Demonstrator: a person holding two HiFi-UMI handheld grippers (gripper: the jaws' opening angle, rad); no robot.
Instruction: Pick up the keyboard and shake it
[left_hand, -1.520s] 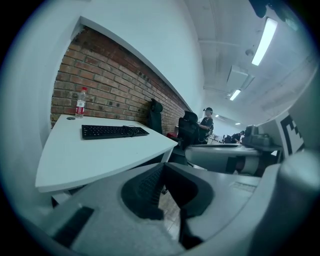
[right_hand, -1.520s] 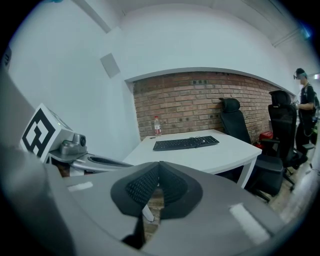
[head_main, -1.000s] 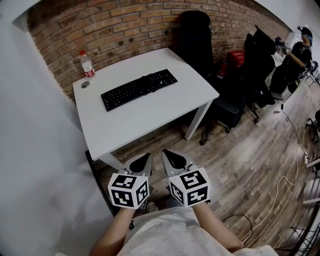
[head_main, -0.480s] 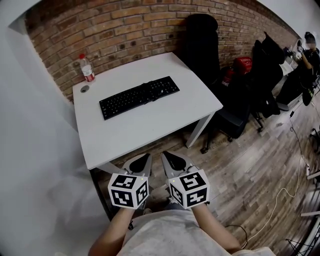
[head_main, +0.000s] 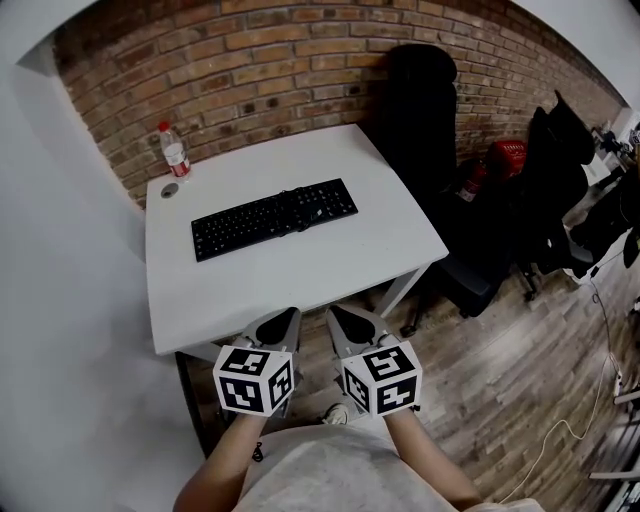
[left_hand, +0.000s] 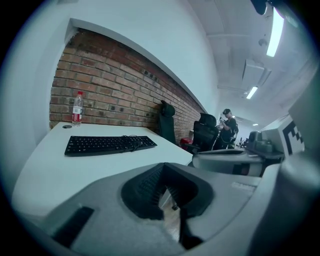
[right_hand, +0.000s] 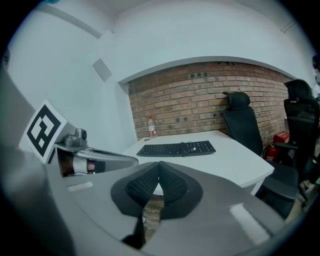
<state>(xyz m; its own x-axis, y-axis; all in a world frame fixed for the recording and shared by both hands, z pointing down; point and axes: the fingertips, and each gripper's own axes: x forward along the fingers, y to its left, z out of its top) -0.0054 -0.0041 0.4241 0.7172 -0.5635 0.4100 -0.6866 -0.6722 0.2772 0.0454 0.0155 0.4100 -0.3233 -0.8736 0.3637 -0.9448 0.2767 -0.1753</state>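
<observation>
A black keyboard lies across the middle of a white table, its cable bunched on top of the keys. It also shows in the left gripper view as the keyboard and in the right gripper view as the keyboard. My left gripper and right gripper hang side by side just off the table's near edge, well short of the keyboard. Both are shut with nothing between the pads. The left gripper and right gripper point toward the table.
A plastic bottle with a red cap and a small round lid stand at the table's far left corner by the brick wall. Black office chairs and a red extinguisher crowd the right side. A person stands far off.
The table and keyboard have drawn nearer to both grippers and shifted in the head view. The grippers stay side by side and shut.
</observation>
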